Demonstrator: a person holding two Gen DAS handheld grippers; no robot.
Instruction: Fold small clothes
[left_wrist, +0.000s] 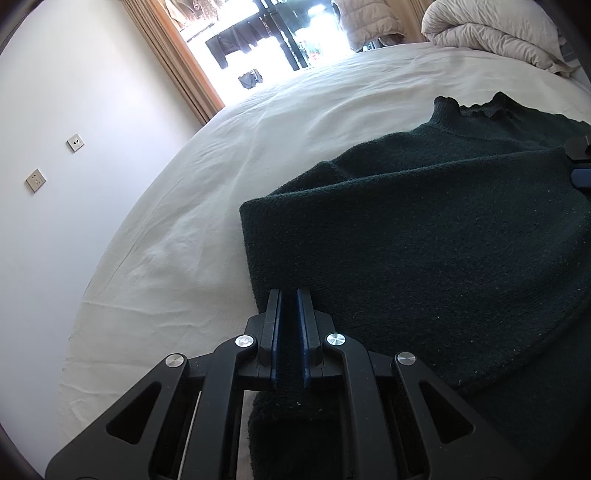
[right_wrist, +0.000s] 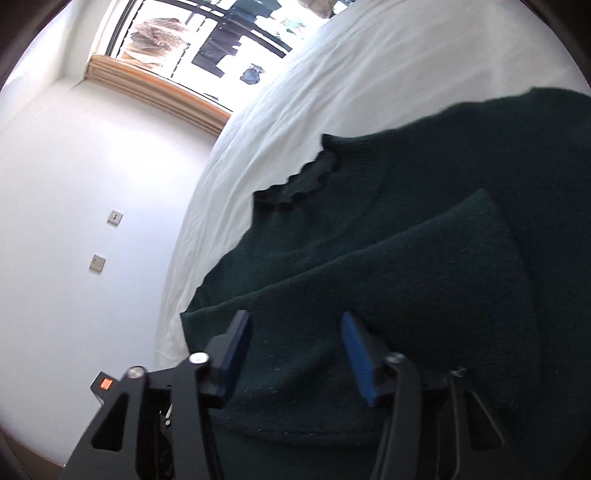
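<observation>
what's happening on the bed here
A person with a gripper in each hand is folding a dark green sweater on a white bed. The left gripper is shut on a fold of the knit. The right gripper is open above the sweater, holding nothing. One side is already folded over.

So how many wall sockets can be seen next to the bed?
2. Both sit on the white wall beside the bed: upper socket, lower socket. More could be hidden outside the frame.
</observation>
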